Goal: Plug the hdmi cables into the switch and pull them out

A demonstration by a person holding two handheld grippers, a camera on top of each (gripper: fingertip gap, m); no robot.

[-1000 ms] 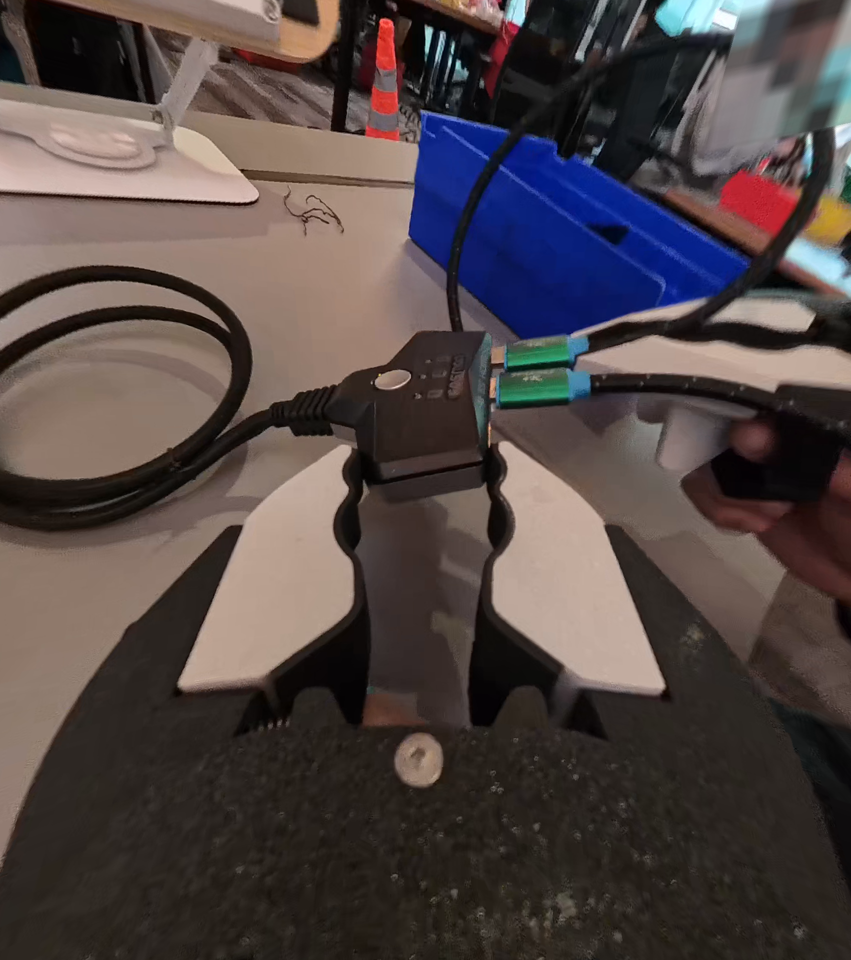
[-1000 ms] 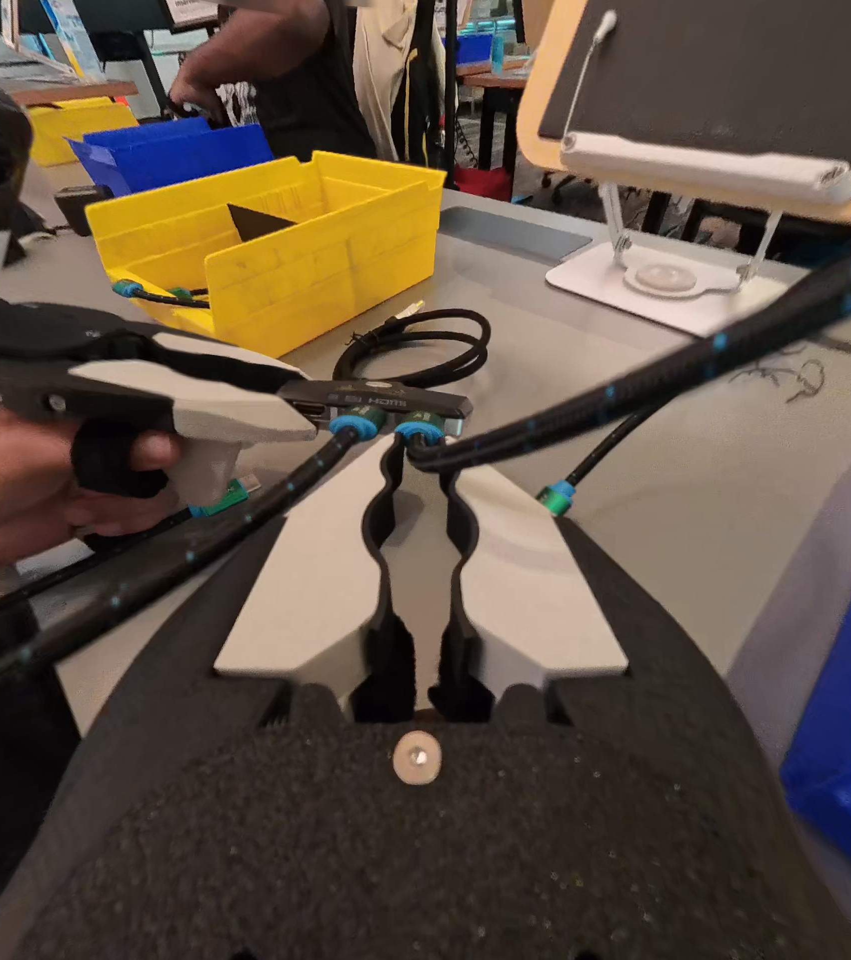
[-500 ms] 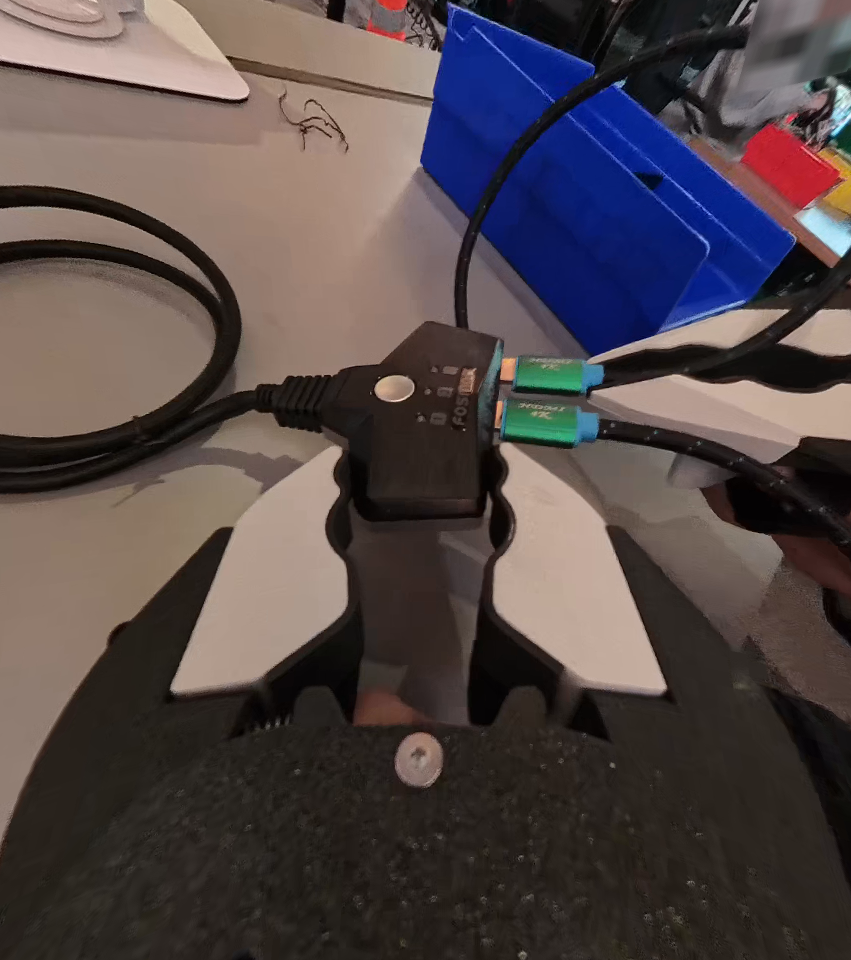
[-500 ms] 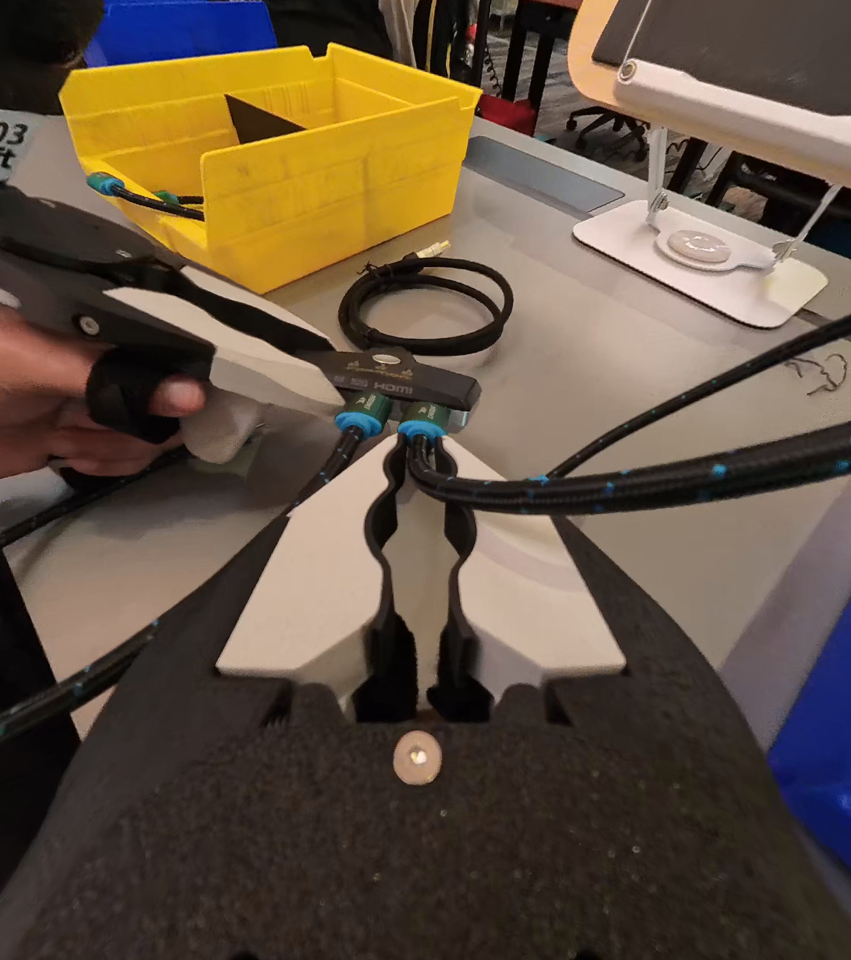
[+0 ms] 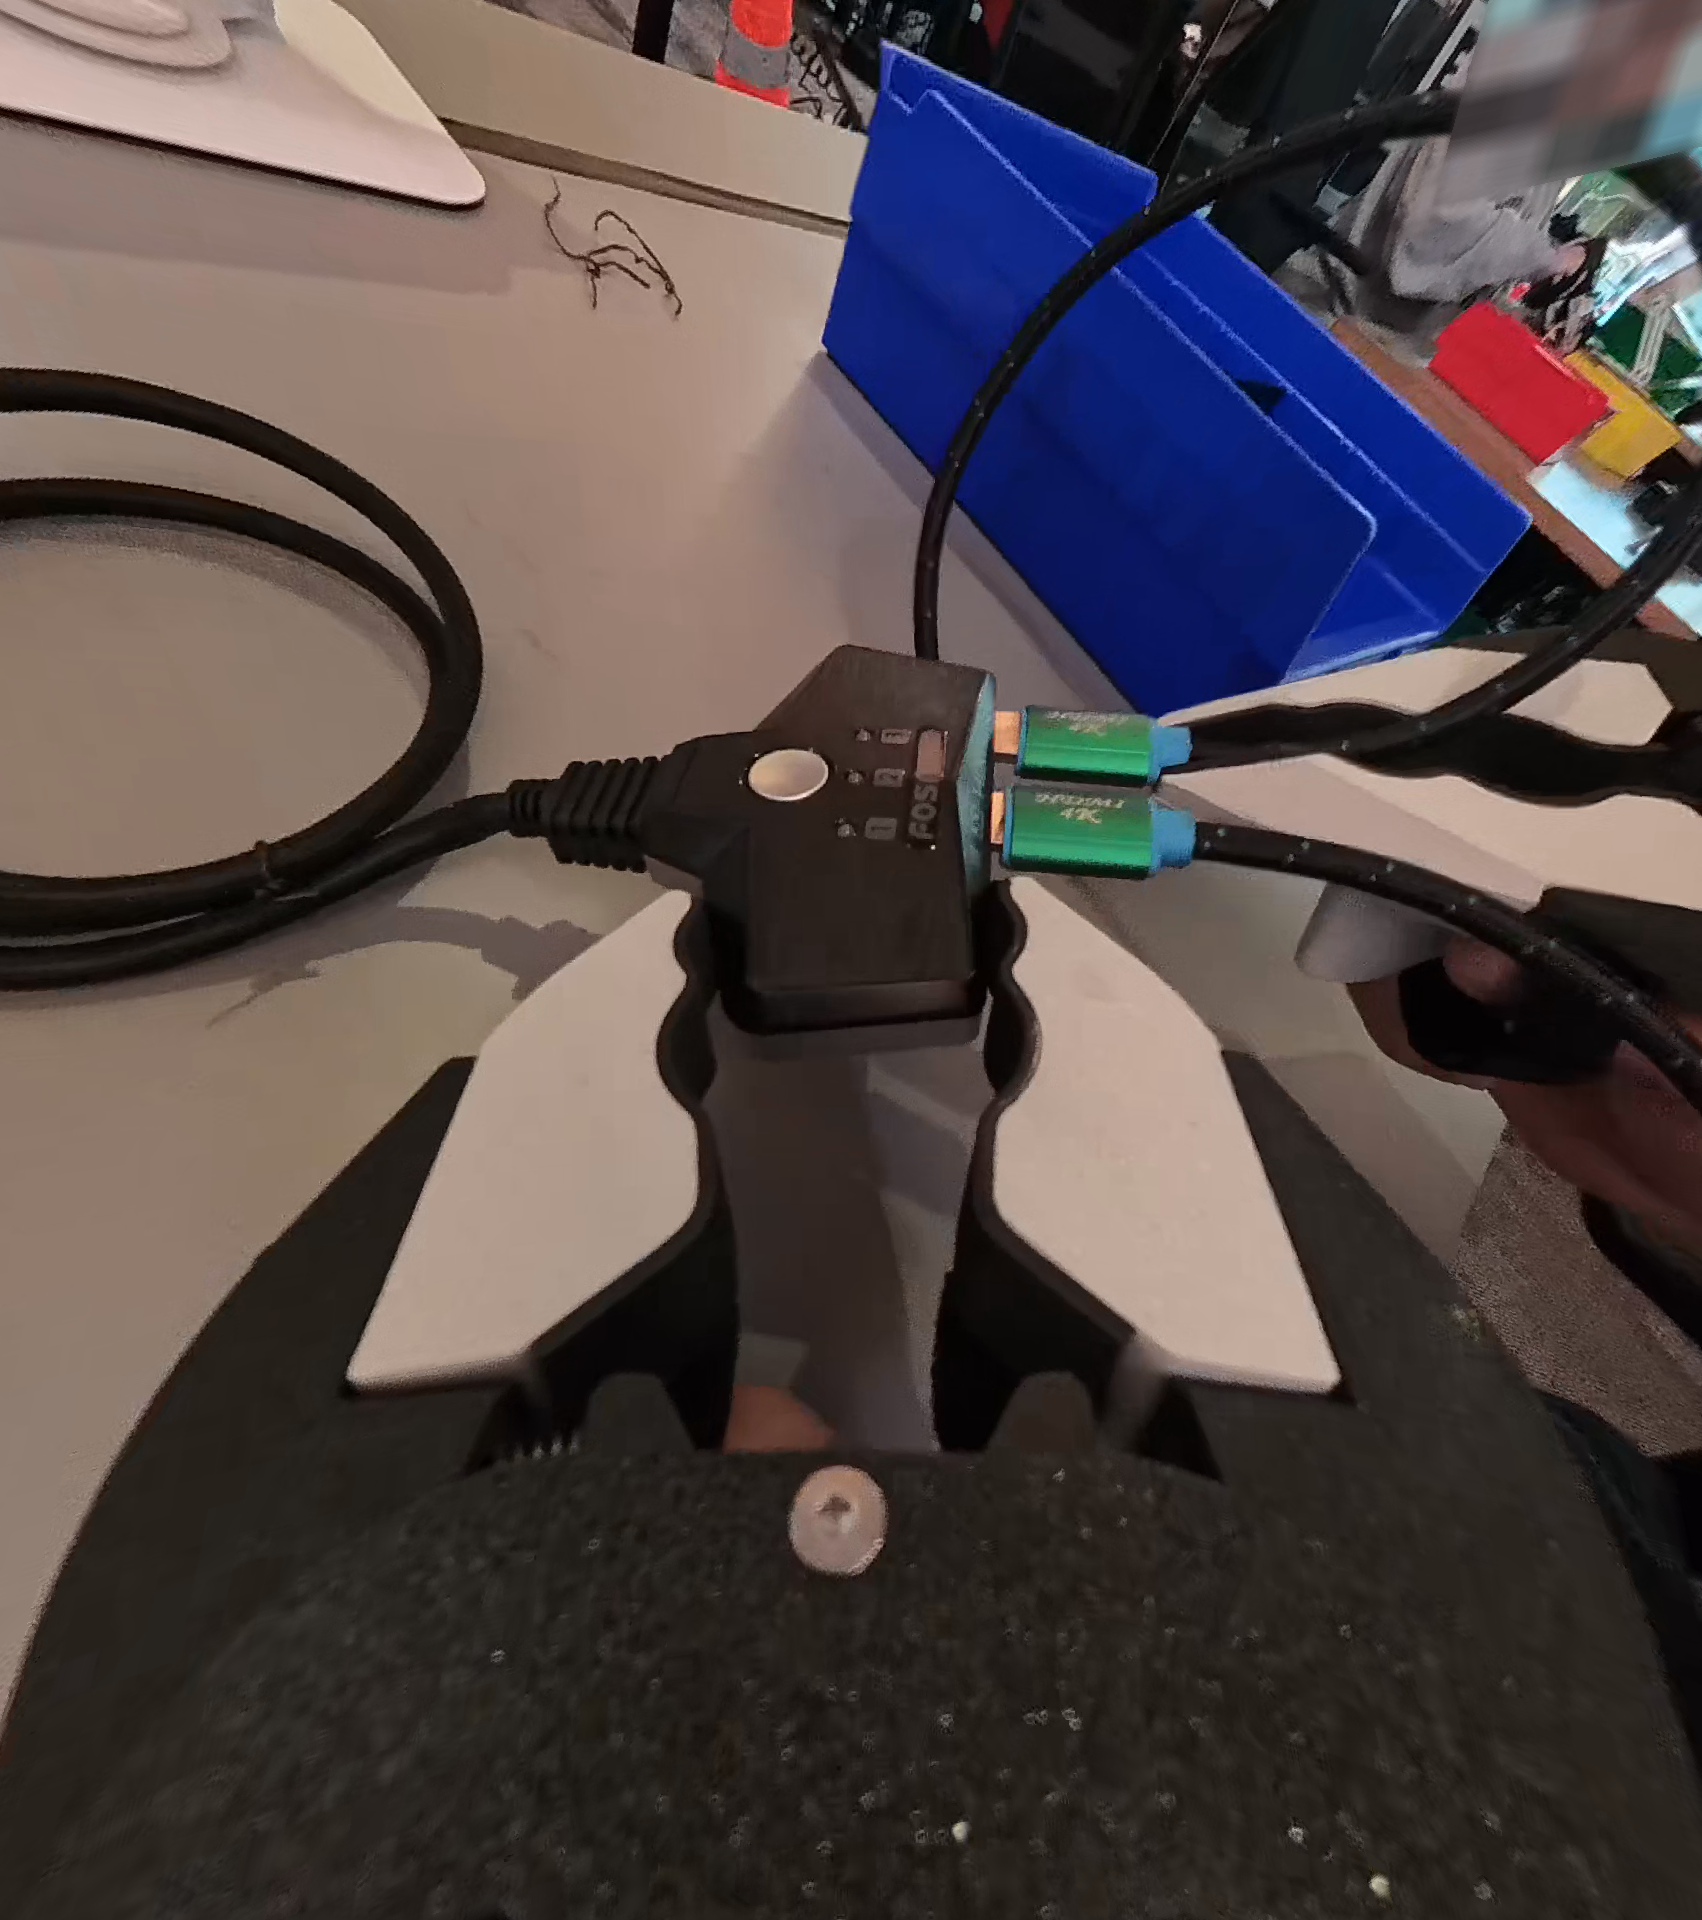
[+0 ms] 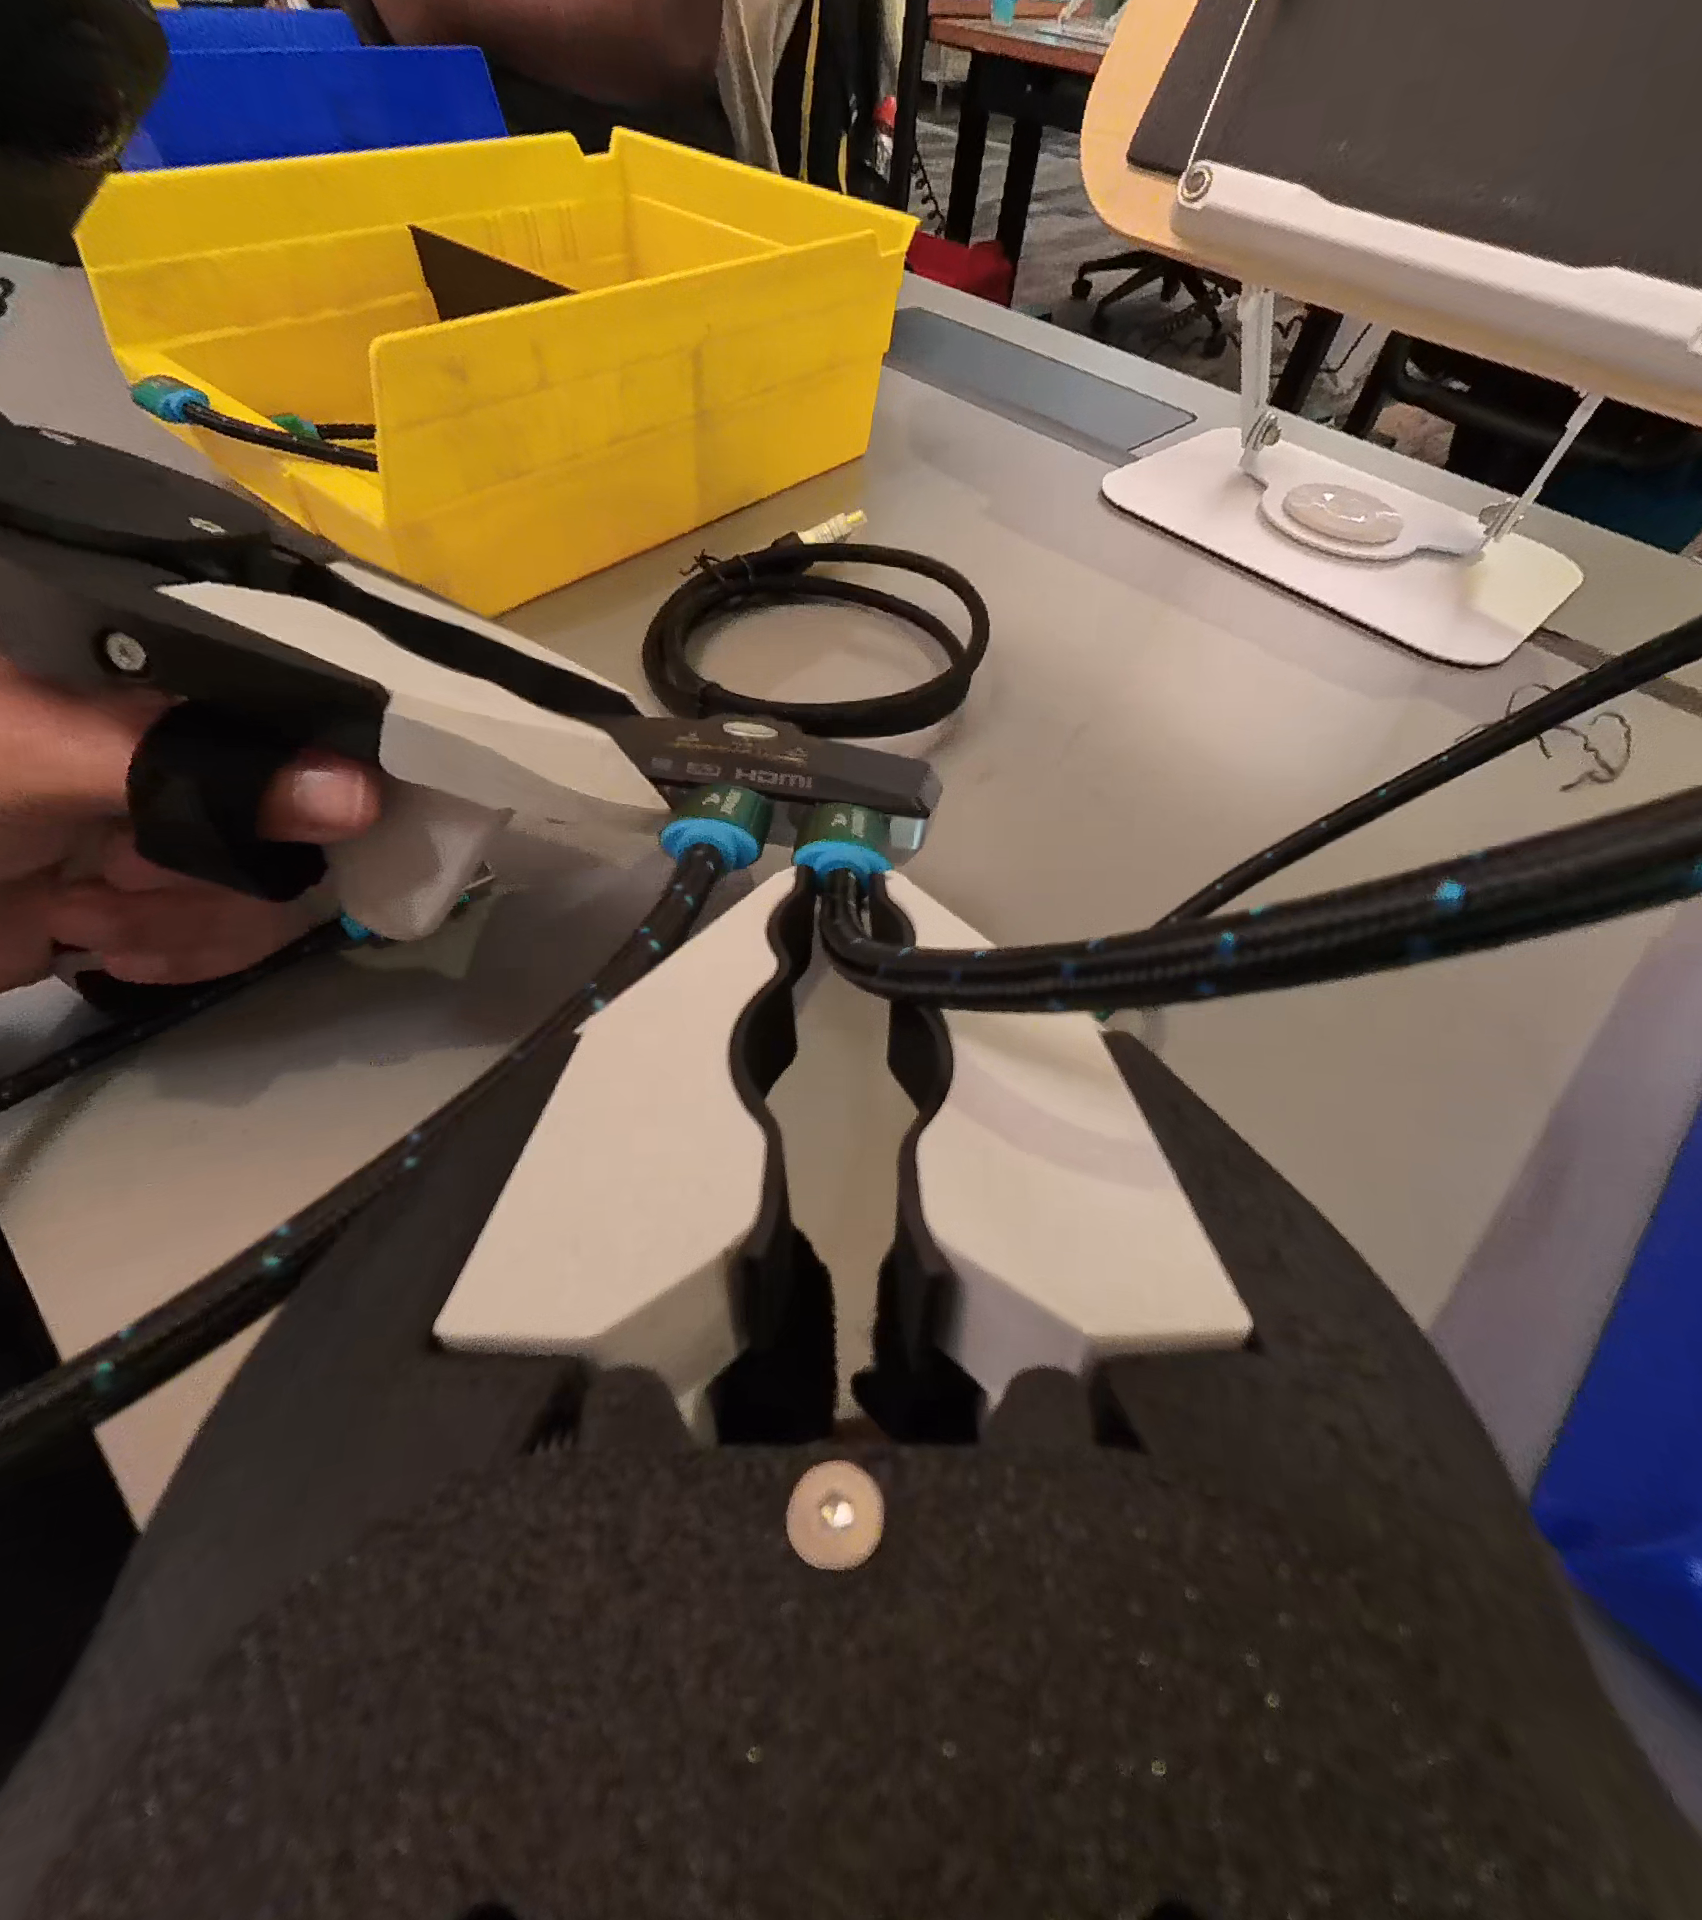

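Note:
The black HDMI switch [image 5: 847,862] is clamped between my left gripper's [image 5: 847,935] fingers, a little above the grey table [image 5: 618,499]. Two green plugs with blue collars sit in its right face: a far plug [image 5: 1086,743] and a near plug [image 5: 1081,831], each showing a sliver of metal. My right gripper [image 6: 831,894] is shut on the braided cable [image 6: 1242,935] just behind the far plug [image 6: 842,826]. The other plug [image 6: 717,816] and the switch [image 6: 774,769] lie just ahead. The right gripper's fingers [image 5: 1398,790] enter the left wrist view from the right.
A blue bin [image 5: 1138,468] stands behind the switch. A yellow bin [image 6: 535,343] holding another cable is at the back left. The switch's own black cable lies coiled [image 6: 816,644] on the table. A white stand [image 6: 1346,530] holds a board at the back right. A hand [image 6: 16,810] holds the left gripper.
Both grippers have tilted down and moved closer over the table with the switch and cables. Both plugs stay in the switch and both grips are unchanged.

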